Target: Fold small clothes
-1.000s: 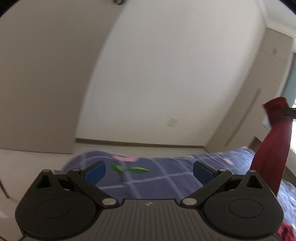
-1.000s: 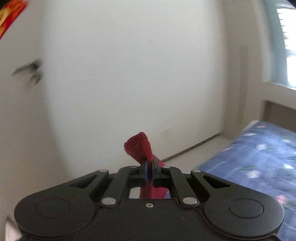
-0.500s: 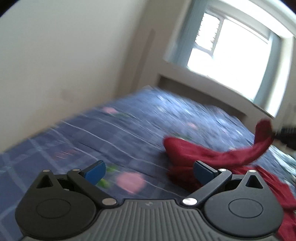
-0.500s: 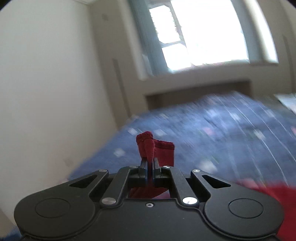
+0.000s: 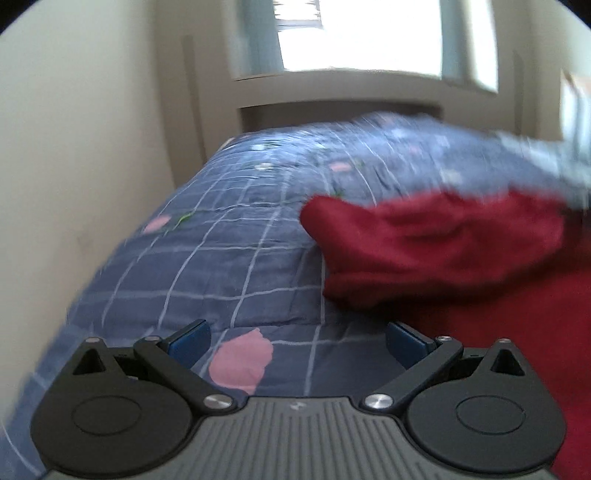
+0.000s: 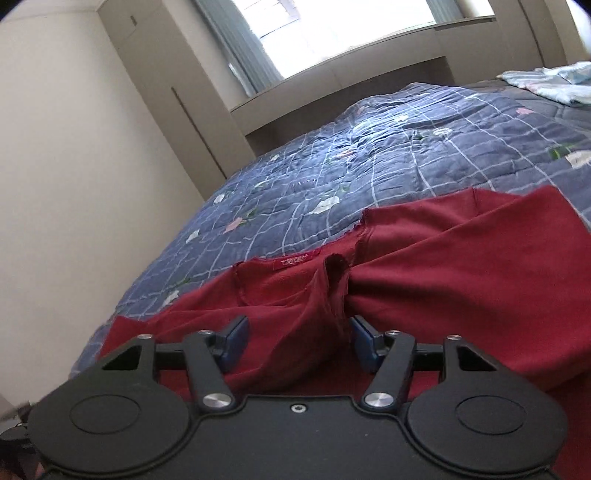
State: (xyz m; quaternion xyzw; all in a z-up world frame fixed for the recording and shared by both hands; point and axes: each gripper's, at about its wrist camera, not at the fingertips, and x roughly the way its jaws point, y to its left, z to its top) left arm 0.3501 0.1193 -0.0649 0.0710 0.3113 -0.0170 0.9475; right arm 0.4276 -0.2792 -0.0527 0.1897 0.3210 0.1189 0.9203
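A dark red garment (image 6: 424, 280) lies crumpled on the blue checked quilt (image 6: 388, 166), its neck label facing up. My right gripper (image 6: 297, 341) hovers low over it with its jaws opening; a bunched fold of the red cloth rises between the blue pads, leaning against the right one without being pressed. In the left wrist view the same red garment (image 5: 436, 247) is blurred at the right. My left gripper (image 5: 297, 341) stands open over the quilt (image 5: 229, 266) to the garment's left, with nothing between its fingers.
The bed runs along a cream wall (image 6: 74, 166) at the left, with a window (image 6: 351, 29) and a ledge behind it. A pale blue patterned cloth (image 6: 550, 83) lies at the far right of the bed.
Both grippers swung round from the wall toward the bed and came down. The right one, shut on the hanging red garment before, has opened and the cloth now lies on the quilt.
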